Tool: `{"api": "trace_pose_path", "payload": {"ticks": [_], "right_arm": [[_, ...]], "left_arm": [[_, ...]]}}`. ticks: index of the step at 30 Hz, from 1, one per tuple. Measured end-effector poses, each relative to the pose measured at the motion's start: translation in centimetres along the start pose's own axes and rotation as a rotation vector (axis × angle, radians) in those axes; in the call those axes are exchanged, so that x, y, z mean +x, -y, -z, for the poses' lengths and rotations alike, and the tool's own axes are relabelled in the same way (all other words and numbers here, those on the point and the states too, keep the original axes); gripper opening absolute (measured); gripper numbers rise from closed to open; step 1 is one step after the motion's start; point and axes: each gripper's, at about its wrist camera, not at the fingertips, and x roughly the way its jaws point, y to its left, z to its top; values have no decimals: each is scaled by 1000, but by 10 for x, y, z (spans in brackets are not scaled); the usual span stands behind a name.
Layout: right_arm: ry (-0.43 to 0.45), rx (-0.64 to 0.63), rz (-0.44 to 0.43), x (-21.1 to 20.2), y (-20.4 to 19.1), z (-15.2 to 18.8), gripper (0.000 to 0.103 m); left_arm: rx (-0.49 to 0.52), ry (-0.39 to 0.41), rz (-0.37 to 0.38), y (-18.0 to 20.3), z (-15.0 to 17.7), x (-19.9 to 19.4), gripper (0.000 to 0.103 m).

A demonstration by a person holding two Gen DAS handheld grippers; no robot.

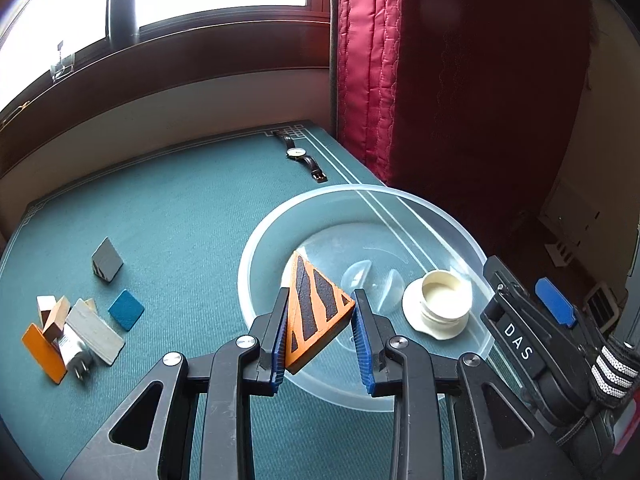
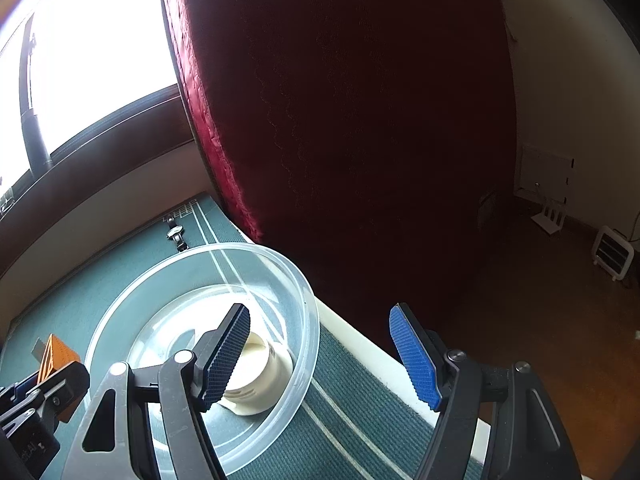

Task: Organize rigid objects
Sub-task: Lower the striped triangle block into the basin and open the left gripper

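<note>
On the left of the green table (image 1: 180, 216) lies one heap of small pieces (image 1: 70, 330): an orange slab, a plug and some wooden blocks, too overlapped to count. Just right of it lie one blue tile (image 1: 126, 309) and, farther back, one grey block (image 1: 107, 260). One watch (image 1: 301, 155) lies at the far edge. The left gripper (image 1: 320, 316) is clamped on one orange striped wedge (image 1: 314, 308), held over the near rim of the one clear bowl (image 1: 256, 240). One cream jar (image 1: 440, 302) sits inside the bowl. At the right, the right gripper (image 2: 320, 356) hangs above the bowl's right side, jaws apart and holding nothing.
</note>
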Motion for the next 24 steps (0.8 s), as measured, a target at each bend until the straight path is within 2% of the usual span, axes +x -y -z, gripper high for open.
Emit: {"api": "trace_pose_path", "payload": {"ticks": [3,6,8,9,14,24], "right_arm": [[-2,4,2,0,0,0,76],[-2,10,5,1,1,0,76],[-1,11,6,1,1,0,76],[-1,11,7,3,-1,-2,76],[3,10,7,2,-2,-2,77],[5,3,2,2,-4,-1,81]], "left_arm": [[1,-4,7,1,-2,5,30],[-5,-11,16,-1,-1,6,36],[-18,-8,11,-4,-1,5,62],[-26,4,-3,-6,0,4,66],[-29,49,-77,-15,2,-7,69],[-38,80,-158,-30,14,-23,75]]}}
